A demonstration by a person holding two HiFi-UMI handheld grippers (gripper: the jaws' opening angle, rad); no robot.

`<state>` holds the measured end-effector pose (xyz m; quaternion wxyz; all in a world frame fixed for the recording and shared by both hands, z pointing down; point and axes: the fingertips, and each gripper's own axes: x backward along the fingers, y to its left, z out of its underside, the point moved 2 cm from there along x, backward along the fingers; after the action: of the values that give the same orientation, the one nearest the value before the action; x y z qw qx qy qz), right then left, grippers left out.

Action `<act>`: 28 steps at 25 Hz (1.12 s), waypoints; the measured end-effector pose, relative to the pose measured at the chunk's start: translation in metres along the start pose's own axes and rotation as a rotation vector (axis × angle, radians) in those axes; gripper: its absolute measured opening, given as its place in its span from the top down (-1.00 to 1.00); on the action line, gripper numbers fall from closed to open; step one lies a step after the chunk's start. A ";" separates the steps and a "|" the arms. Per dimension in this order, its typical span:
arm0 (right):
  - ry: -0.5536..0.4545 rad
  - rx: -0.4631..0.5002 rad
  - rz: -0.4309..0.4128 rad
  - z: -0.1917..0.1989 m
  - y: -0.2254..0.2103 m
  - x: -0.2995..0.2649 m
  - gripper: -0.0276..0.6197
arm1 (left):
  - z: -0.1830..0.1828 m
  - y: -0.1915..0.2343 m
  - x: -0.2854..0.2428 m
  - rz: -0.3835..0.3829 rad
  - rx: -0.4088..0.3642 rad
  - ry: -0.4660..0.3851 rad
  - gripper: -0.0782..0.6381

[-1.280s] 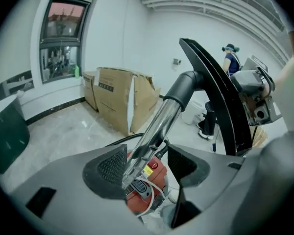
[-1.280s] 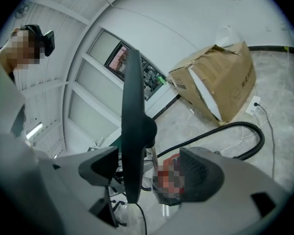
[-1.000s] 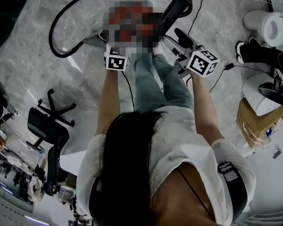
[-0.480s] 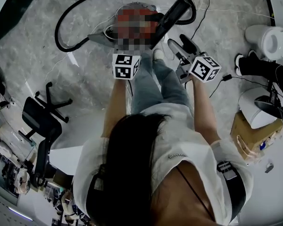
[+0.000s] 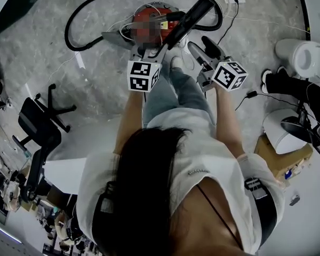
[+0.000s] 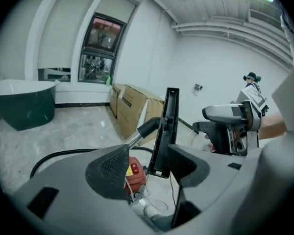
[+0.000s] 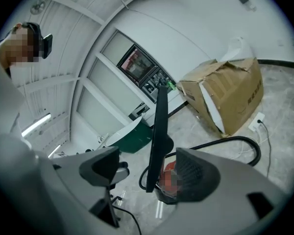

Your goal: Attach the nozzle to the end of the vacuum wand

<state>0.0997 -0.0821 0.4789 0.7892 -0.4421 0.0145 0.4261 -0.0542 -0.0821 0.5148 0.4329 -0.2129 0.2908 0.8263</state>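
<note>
1. Nozzle (image 6: 169, 126): a long black bar. Its lower end stands in the gap of my left gripper (image 6: 149, 159), close by the right-hand pad; I can't tell if it touches. In the head view its long axis runs away from me, slanting right.
2. Wand (image 6: 133, 139): a silver tube with a black cuff that meets the nozzle from the left, just past my left jaws. I can't tell if it's seated.
3. Left gripper: jaws apart, with a visible gap between the left pad and the nozzle. Not clamped.
4. Right gripper (image 7: 147, 164): jaws wide apart and empty. The nozzle lines up with the gap but sits beyond the pads, so left is nearer.
5. My read: grip with left, then push along the cuff's axis.
6. Room: the red body (image 6: 135, 175) lies right behind the joint and the hose (image 5: 69, 20) loops off to the left. Boxes (image 6: 132, 102) are well apart.
</note>
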 end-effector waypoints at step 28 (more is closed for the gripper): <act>-0.027 0.296 -0.075 -0.020 0.066 0.028 -0.19 | -0.044 -0.060 0.061 -0.083 -0.010 -0.180 0.42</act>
<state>0.0794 -0.0618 0.4105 0.8611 -0.3156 0.0501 0.3955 -0.0318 -0.0479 0.4278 0.4901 -0.1517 0.2376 0.8248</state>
